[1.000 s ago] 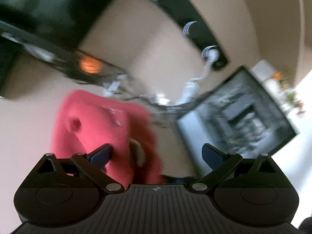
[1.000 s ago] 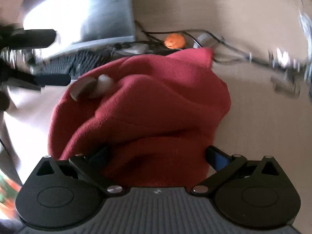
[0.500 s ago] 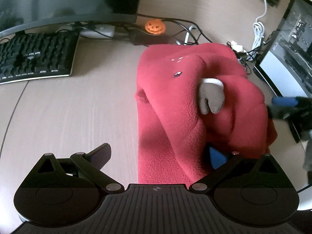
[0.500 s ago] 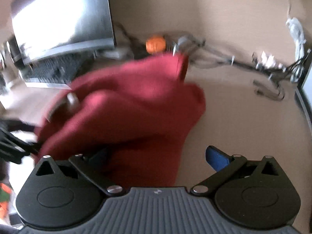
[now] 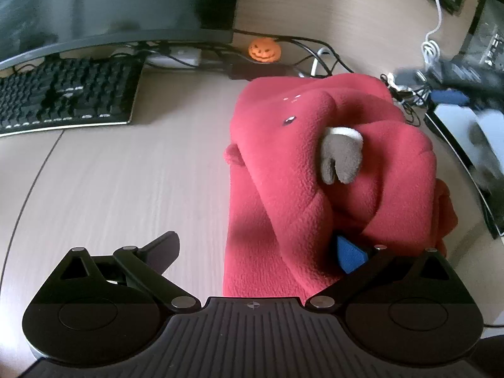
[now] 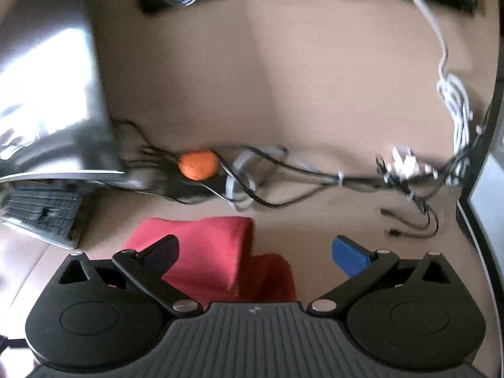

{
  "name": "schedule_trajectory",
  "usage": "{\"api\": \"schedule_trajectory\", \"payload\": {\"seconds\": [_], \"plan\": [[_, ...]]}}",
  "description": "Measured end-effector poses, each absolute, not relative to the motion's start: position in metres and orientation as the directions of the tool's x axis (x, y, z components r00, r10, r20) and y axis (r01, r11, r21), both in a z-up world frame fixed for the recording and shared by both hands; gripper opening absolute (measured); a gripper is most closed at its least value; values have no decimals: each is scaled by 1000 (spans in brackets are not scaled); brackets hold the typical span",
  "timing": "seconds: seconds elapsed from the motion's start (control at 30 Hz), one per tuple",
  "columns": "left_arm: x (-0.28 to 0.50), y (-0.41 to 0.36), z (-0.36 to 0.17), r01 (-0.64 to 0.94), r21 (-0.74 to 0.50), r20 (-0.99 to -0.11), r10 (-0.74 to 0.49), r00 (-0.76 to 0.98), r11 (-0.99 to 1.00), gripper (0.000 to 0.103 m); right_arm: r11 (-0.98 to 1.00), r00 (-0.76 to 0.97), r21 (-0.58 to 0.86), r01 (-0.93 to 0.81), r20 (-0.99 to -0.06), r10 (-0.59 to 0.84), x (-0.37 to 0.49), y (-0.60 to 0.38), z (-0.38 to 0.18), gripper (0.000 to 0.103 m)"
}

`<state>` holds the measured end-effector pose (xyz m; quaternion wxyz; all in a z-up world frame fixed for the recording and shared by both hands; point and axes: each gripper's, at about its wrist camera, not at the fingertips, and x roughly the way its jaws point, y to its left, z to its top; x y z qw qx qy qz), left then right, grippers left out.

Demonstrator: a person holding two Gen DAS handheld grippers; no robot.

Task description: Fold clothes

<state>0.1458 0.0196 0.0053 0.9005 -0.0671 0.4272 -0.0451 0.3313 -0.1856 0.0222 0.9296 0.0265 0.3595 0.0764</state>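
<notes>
Left gripper (image 5: pixel 256 247) jaws wide, red fleece garment (image 5: pixel 321 189) at 1 o'clock; right gripper (image 6: pixel 255 250) jaws wide, raised.

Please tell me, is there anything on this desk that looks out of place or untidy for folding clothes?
Yes. The red fleece garment lies bunched in a rumpled heap, not flat, on a wooden desk among office things: a keyboard, tangled cables and a small orange pumpkin figure. A grey horn-like piece sticks out of the fleece.
</notes>
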Motion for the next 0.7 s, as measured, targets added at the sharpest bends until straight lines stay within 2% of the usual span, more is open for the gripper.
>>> {"api": "schedule_trajectory", "payload": {"seconds": [0.07,0.13,0.33,0.47,0.57,0.7], "plan": [[146,20,5,17,-163,-764,-137,630,986,103,994,660,36,-100,-745,94,355,-177,-2,103],[146,20,5,12,-167,-764,-137,631,986,103,993,614,-13,-119,-787,63,368,-172,-31,103],[145,22,6,3,-196,-765,-155,625,981,103,985,627,25,-168,-769,127,367,-186,-30,103],[140,25,19,25,-195,-760,-167,628,981,103,957,645,182,-227,-708,288,326,-203,6,103],[128,31,33,100,-244,-731,-251,634,965,103,905,626,257,-339,-657,421,281,-212,27,103],[116,29,26,204,-277,-744,-344,574,939,103,843,485,299,-447,-711,510,241,-202,8,103]]}}
